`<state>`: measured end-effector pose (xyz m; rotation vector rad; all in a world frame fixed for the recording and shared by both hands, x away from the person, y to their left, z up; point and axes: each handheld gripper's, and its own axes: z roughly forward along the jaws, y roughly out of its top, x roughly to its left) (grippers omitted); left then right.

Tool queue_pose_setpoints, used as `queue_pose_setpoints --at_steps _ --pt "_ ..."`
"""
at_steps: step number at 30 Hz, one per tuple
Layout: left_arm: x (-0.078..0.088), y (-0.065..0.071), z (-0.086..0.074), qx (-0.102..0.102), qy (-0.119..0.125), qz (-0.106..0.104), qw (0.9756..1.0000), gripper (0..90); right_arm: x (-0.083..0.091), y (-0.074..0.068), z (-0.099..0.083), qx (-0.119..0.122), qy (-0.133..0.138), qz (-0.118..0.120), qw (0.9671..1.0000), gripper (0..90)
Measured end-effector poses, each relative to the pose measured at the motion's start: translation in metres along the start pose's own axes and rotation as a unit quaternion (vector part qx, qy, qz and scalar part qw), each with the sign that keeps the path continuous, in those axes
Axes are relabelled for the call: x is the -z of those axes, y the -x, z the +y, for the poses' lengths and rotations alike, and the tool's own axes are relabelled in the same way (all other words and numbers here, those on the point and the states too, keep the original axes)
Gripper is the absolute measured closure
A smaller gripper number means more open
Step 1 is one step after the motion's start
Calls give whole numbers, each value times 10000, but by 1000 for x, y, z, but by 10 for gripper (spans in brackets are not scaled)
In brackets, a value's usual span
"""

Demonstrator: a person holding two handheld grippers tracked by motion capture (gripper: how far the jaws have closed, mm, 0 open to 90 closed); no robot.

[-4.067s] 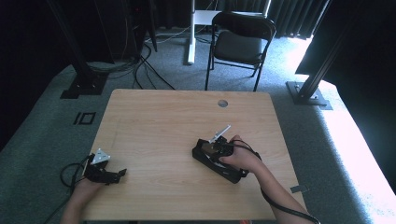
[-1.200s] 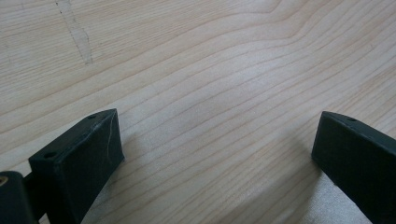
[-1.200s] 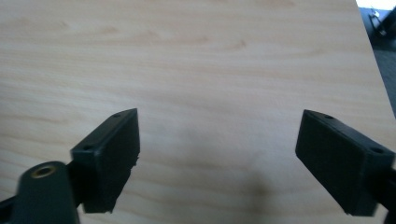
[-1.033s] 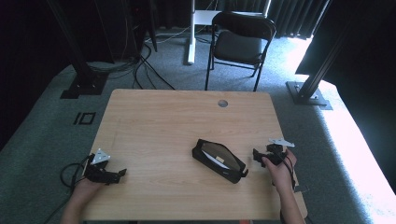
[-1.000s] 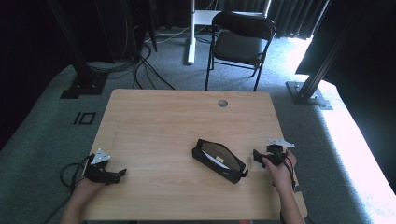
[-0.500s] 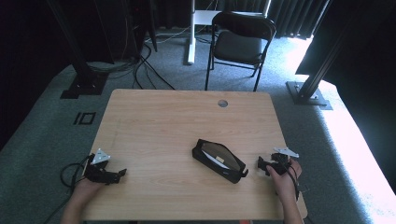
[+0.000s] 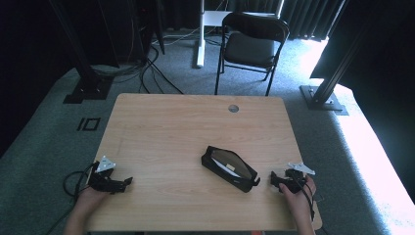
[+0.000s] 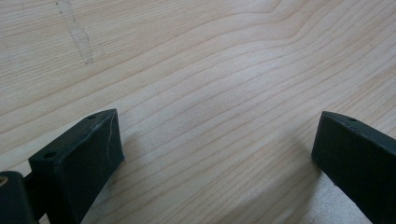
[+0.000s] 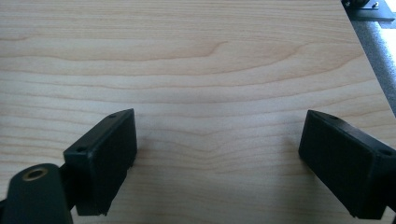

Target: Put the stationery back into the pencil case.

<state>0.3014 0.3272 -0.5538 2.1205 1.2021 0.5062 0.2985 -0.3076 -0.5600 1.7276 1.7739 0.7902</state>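
Black pouch [image 7: 230, 169]; light wood-grain table [image 7: 186, 132] (pale streaks).

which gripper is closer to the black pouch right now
Right. The right gripper rests just off the pouch's near end, apart from it; the left gripper sits far across the table, near its corner.

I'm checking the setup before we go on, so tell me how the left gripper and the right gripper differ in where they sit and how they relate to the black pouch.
The left gripper sits at the wooden table's near left corner, far from the black zipped pouch; the right gripper sits near the right edge, close beside the pouch's end without touching it. Both point inward toward the pouch. Both rest low on the table with jaws wide apart and nothing between them.
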Motion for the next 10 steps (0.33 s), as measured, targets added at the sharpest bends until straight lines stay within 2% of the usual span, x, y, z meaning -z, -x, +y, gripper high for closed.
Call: queue_pose_setpoints --at_steps 10 --pt "0 0 0 0 -1 0 10000 21 0 0 0 29 -3 37 10000 109"
